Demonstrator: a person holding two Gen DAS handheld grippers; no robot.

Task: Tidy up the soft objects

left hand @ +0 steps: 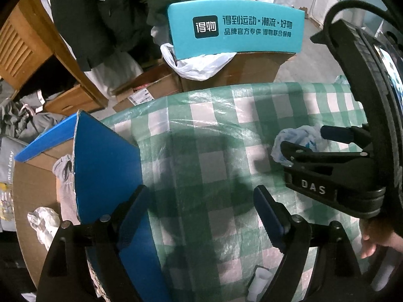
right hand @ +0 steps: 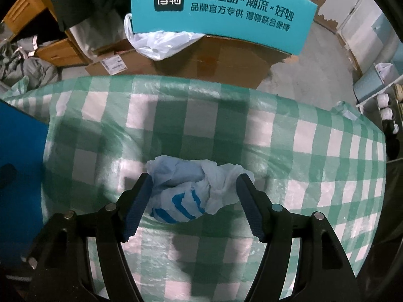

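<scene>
On the green-and-white checked plastic cloth (right hand: 201, 125) covering the table: crumpled white plastic bag with blue stripes (right hand: 191, 188), resting near the middle, slightly toward the near edge. Framed on both sides by the right tool (right hand: 194, 206), spread wide, blue ribbed pads (right hand: 137, 206) just beside the bag's left and right edges; contact with the bag hard to judge, no squeeze visible. Same bag (left hand: 299, 138) visible from the left wrist view at the right side of the cloth, with the right tool (left hand: 314, 141) reaching around it, black body lettered "DAS".

Left tool (left hand: 201, 216) likewise spread wide and grasping nothing, hovering over bare checked cloth (left hand: 214, 151) with only shadow between its blue pads (left hand: 269, 216). Just left of it, upright blue cardboard flap (left hand: 103, 156) of an open brown box at the table's edge, grey fabric (left hand: 63, 171) and another crumpled white bag (left hand: 44, 221) inside.

Beyond the far edge of the table: teal cardboard panel with printed Chinese lettering (right hand: 221, 10) over a brown carton (right hand: 226, 60), white plastic bag (right hand: 156, 42) draped beneath it. Farther left, wooden furniture (left hand: 22, 45) and dark hanging clothes (left hand: 100, 12).
</scene>
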